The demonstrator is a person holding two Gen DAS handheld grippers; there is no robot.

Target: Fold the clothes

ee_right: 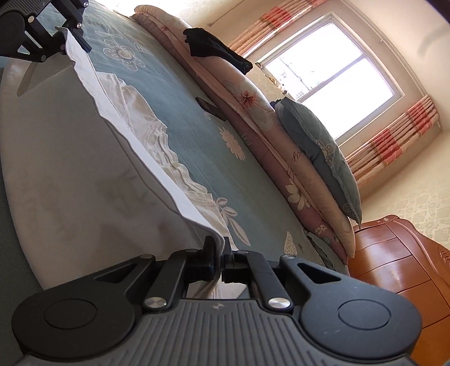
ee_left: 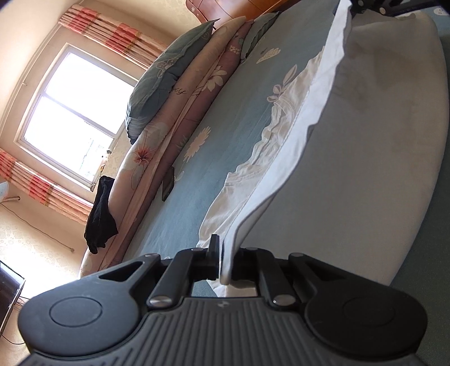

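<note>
A white garment (ee_left: 351,146) is stretched taut between my two grippers above the bed; its lower part (ee_left: 253,174) lies crumpled on the blue floral sheet. My left gripper (ee_left: 225,261) is shut on one edge of the garment. My right gripper (ee_right: 220,253) is shut on the opposite edge of the garment (ee_right: 84,169). The right gripper also shows at the top of the left wrist view (ee_left: 365,7), and the left gripper at the top left of the right wrist view (ee_right: 60,36), each pinching the cloth.
The bed (ee_left: 219,146) has a blue flowered sheet. Folded quilts (ee_right: 270,135) and a grey-blue pillow (ee_right: 320,152) line its far side. A black garment (ee_right: 213,48) lies on the quilts, a dark phone (ee_right: 211,108) beside them. A wooden headboard (ee_right: 399,259) and window (ee_right: 332,70) stand beyond.
</note>
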